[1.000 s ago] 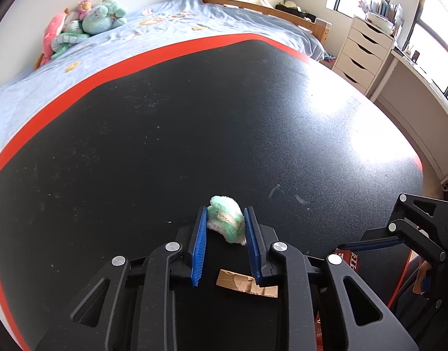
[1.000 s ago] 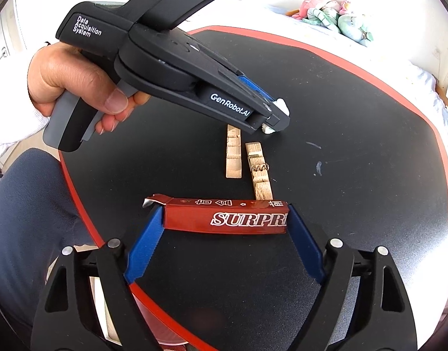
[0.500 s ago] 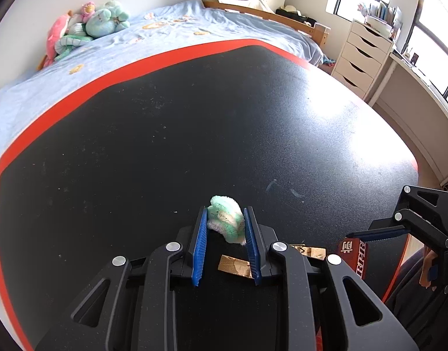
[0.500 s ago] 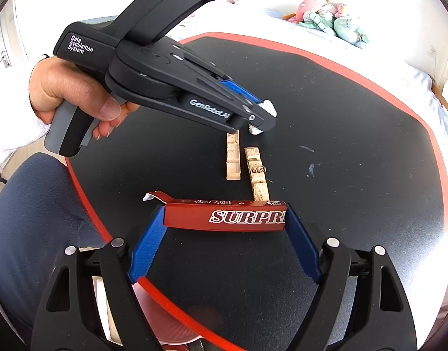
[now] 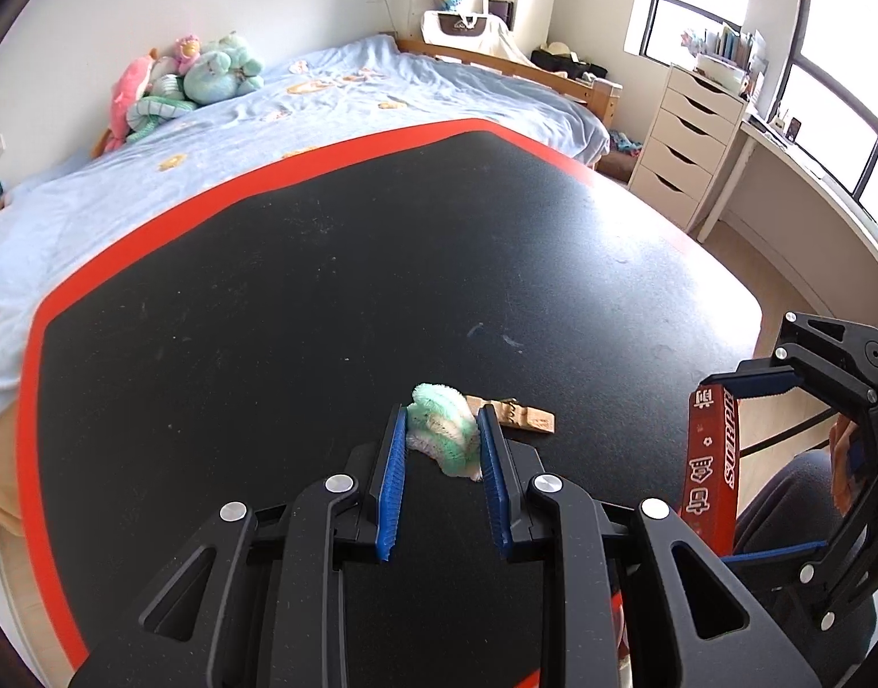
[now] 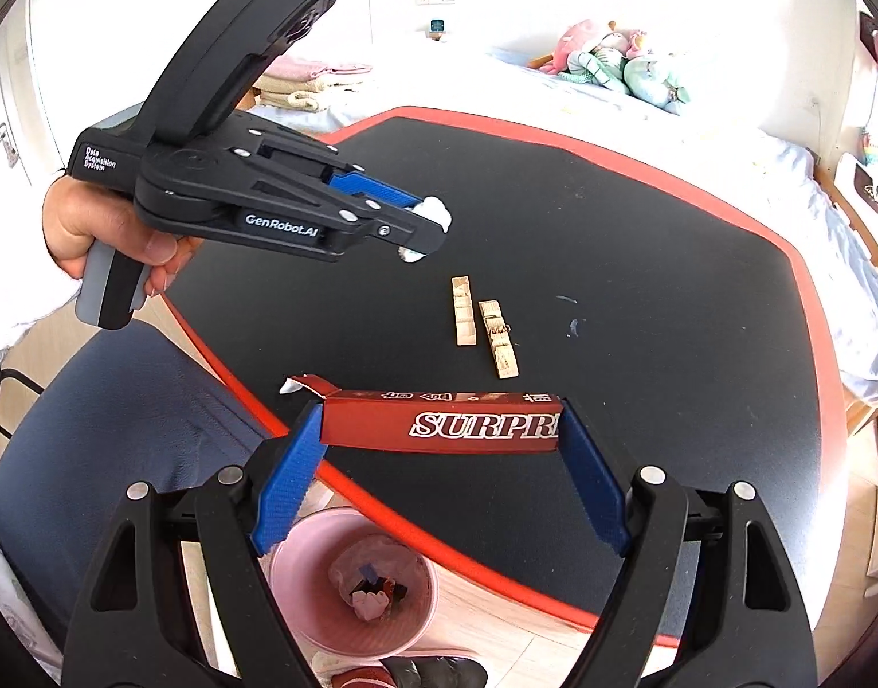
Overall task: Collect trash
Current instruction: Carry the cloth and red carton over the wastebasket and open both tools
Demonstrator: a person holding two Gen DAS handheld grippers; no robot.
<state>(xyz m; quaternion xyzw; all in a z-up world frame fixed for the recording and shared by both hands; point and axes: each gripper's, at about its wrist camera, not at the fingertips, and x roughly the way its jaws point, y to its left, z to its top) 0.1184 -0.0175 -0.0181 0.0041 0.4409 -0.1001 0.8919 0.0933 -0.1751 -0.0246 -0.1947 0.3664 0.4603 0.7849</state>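
Over the near edge of the black, red-rimmed table (image 6: 697, 286), right gripper (image 6: 439, 458) clamps long red cardboard box (image 6: 439, 430) endwise, axis crosswise, directly above pink plastic bin (image 6: 301, 619); left gripper (image 5: 442, 458) pinches green-white fluffy wad (image 5: 442, 430), w/ bin farther off.

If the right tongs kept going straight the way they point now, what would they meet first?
Probably the black table, near the clothespins; depth is hard to judge. The right tongs, holding the red box, point down past its near edge.

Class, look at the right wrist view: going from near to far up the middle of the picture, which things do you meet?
pink bin → red box held in the right gripper → wooden clothespins → black table → bed
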